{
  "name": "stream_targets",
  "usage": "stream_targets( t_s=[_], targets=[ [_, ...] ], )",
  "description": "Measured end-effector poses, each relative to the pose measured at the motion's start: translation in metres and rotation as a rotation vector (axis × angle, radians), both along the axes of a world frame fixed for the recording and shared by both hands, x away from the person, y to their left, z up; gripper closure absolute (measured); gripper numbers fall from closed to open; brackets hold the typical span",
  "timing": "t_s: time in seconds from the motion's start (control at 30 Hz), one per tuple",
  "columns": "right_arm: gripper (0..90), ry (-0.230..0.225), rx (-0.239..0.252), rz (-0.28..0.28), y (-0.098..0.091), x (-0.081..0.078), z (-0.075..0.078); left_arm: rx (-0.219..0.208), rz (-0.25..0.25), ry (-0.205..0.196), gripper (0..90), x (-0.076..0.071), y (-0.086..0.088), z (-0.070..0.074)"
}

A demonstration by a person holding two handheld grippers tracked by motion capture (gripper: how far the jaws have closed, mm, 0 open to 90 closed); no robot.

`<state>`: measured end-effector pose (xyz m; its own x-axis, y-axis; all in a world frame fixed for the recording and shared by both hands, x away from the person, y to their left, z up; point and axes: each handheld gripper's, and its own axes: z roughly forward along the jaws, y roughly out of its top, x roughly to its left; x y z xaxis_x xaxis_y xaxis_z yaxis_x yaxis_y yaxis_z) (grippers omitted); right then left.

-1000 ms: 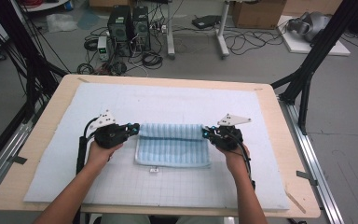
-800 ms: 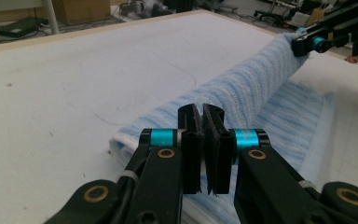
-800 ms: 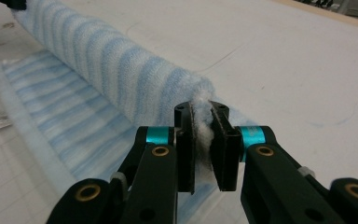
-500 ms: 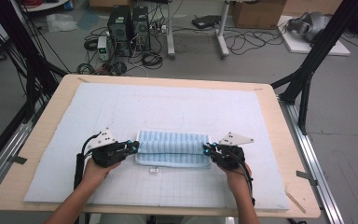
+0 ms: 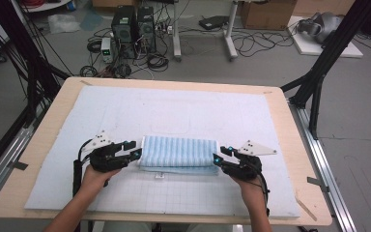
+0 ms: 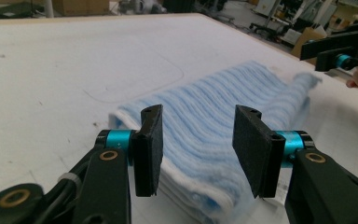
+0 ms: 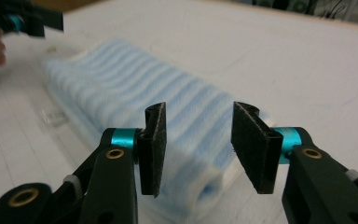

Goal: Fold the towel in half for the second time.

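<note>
Low in the high view, two forearms rise from the bottom edge. The left gripper (image 5: 134, 150) and right gripper (image 5: 218, 159) sit at either end of a folded blue striped towel (image 5: 178, 153), just below centre. Both sets of jaws have just been opening and stand apart, pressing on nothing. The towel lies on a white mat (image 5: 174, 111) covering the table (image 5: 290, 130).

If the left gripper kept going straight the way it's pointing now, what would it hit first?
Most likely the folded blue striped towel. The left gripper has just been opening, its jaws apart with nothing pinched, and the towel's near end lies right ahead between them. Farther along that line, the right gripper sits at the other end.
</note>
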<state>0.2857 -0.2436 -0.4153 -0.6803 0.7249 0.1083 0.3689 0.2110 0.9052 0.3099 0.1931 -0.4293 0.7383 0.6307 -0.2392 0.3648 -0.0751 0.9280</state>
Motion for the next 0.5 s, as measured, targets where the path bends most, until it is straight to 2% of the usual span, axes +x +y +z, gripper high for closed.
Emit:
stream_targets(
  t_s=[0.07, 0.13, 0.27, 0.3, 0.33, 0.4, 0.47, 0.5],
  targets=[
    [54.9, -0.010, 0.008, -0.006, 0.004, -0.001, 0.004, -0.003, -0.004, 0.010, 54.5, 0.004, -0.004, 0.000],
    [54.6, 0.004, -0.011, -0.014, 0.011, 0.001, 0.002, 0.032, -0.022, 0.025, 56.0, 0.007, -0.013, -0.004],
    [52.8, 0.055, -0.118, 0.024, 0.031, 0.007, -0.015, 0.168, -0.049, 0.091, 56.9, 0.008, -0.030, -0.017],
    [52.1, 0.069, -0.161, 0.036, 0.035, 0.007, -0.019, 0.188, -0.050, 0.097, 57.7, 0.007, -0.032, -0.019],
    [51.0, 0.077, -0.178, 0.042, 0.037, 0.008, -0.021, 0.205, -0.052, 0.103, 57.7, 0.006, -0.033, -0.020],
    [49.3, 0.086, -0.245, 0.054, 0.041, 0.007, -0.026, 0.222, -0.049, 0.107, 57.0, 0.005, -0.034, -0.019],
    [49.0, 0.079, -0.271, 0.066, 0.042, 0.006, -0.029, 0.256, -0.047, 0.124, 55.6, 0.005, -0.034, -0.021],
    [48.8, 0.073, -0.277, 0.067, 0.042, 0.006, -0.029, 0.252, -0.045, 0.130, 55.6, 0.005, -0.034, -0.021]
  ],
)
